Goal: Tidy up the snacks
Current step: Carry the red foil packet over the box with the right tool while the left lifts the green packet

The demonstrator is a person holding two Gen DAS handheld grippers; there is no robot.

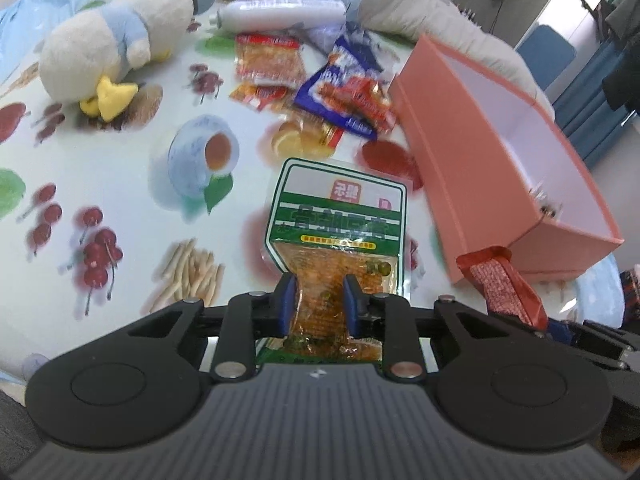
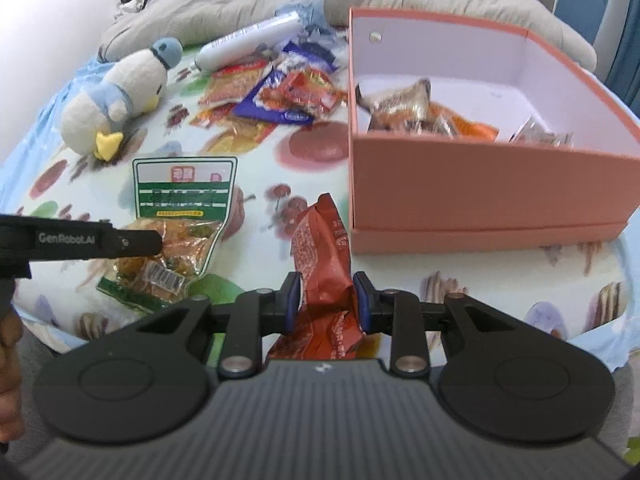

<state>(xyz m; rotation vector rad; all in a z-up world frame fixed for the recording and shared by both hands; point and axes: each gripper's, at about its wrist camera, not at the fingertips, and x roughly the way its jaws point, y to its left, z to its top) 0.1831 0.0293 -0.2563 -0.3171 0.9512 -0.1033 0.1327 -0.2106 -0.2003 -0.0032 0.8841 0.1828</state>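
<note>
Grippers were both loaded mid-transfer: left gripper (image 1: 319, 294) pinched the green-labelled clear snack pouch (image 1: 340, 220), right gripper (image 2: 326, 294) the crinkled red foil packet (image 2: 320, 248), next probably needing carriage rightward into the pink cardboard box (image 2: 480, 184).

Both wrist views are bright and evenly lit, soft daylight-ish stuff with no hard shadows anywhere. The white patterned tablecloth (image 1: 120, 184) is nearly blown out in spots, and the top left of the right view washes out to pure white. Heavy fisheye on both: the pink box (image 2: 472, 184) has bowed edges and everything curves away at the corners. Motion blur is pretty bad in the left view, the snack pile (image 1: 316, 84) and the printed cherries smear, while the green packet (image 1: 340, 216) up close is only a bit soft. Right view is crisper, though the plush duck (image 2: 116, 100) is still fuzzy.
</note>
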